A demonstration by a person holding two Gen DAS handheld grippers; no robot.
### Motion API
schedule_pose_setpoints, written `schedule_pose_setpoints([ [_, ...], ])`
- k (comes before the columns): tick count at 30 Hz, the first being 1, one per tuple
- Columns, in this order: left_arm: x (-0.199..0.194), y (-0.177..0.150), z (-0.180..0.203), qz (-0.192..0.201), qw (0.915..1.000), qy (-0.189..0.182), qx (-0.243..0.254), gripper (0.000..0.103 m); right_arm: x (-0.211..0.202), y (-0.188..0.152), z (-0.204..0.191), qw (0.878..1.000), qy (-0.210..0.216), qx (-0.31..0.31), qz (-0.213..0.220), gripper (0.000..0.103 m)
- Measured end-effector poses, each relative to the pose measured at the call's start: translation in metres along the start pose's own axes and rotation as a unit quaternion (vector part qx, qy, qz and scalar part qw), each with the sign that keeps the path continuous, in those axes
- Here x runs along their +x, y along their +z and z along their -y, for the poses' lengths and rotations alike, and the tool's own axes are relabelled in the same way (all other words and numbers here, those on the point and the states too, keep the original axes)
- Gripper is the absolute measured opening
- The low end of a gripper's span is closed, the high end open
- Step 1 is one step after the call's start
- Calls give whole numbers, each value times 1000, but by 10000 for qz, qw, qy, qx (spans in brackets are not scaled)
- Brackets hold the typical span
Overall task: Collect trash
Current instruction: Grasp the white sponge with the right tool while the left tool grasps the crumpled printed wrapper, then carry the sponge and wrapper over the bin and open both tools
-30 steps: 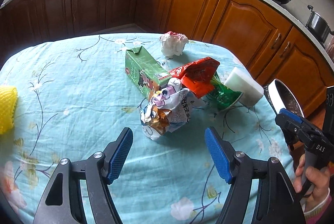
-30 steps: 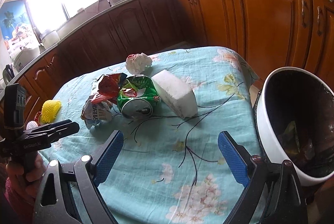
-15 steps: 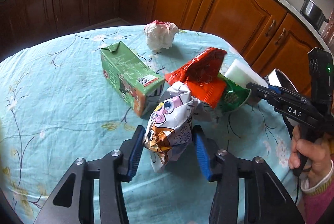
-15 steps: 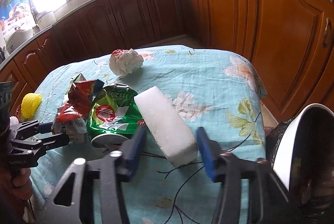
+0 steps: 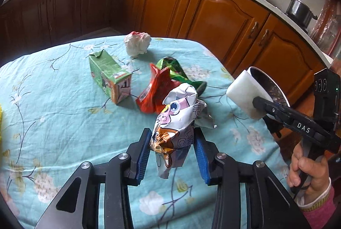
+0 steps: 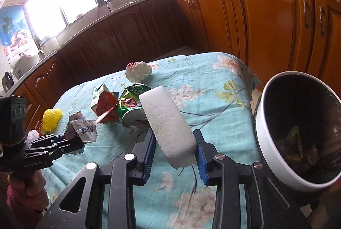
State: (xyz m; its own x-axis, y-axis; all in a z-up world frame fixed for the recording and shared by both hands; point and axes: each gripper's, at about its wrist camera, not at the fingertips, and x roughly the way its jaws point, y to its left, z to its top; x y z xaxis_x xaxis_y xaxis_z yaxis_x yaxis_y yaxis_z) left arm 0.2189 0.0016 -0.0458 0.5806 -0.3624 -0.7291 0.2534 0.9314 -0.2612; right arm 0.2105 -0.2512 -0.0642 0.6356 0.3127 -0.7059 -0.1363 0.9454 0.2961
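Observation:
My left gripper (image 5: pixel 172 137) holds a crumpled cartoon snack wrapper (image 5: pixel 179 113) just above the table; its jaws are still closing, and the blue pads press on the wrapper's lower part. My right gripper (image 6: pixel 174 139) grips a white foam block (image 6: pixel 166 118) by its near end, jaws also closing, with the block raised off the cloth. A white bin (image 6: pixel 268 128) with a dark inside stands just right of it, past the table's edge. In the left wrist view the foam block (image 5: pixel 243 90) hangs beside the bin's rim (image 5: pixel 266 79).
On the blue floral tablecloth (image 5: pixel 53 122) lie a green carton (image 5: pixel 108 77), a red wrapper (image 5: pixel 157 88), a green wrapper (image 5: pixel 177 71) and a crumpled white tissue (image 5: pixel 137 43). A yellow foam net (image 6: pixel 52 118) sits at the left edge. Wooden cabinets surround the table.
Both grippers moved forward from open to closed on their items. The left took the cartoon wrapper and lifted it; the right took the foam block and raised it toward the bin.

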Motion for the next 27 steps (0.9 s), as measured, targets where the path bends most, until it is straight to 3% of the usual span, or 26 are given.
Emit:
schedule_pose_setpoints([
  [14, 18, 0, 78, -168, 9963, -428, 724, 38, -61, -35, 35, 9975, -395, 508, 307, 35],
  [27, 44, 4, 127, -332, 9921, -603, 1047, 39, -104, -47, 80, 9903, -852, 923, 588, 35],
])
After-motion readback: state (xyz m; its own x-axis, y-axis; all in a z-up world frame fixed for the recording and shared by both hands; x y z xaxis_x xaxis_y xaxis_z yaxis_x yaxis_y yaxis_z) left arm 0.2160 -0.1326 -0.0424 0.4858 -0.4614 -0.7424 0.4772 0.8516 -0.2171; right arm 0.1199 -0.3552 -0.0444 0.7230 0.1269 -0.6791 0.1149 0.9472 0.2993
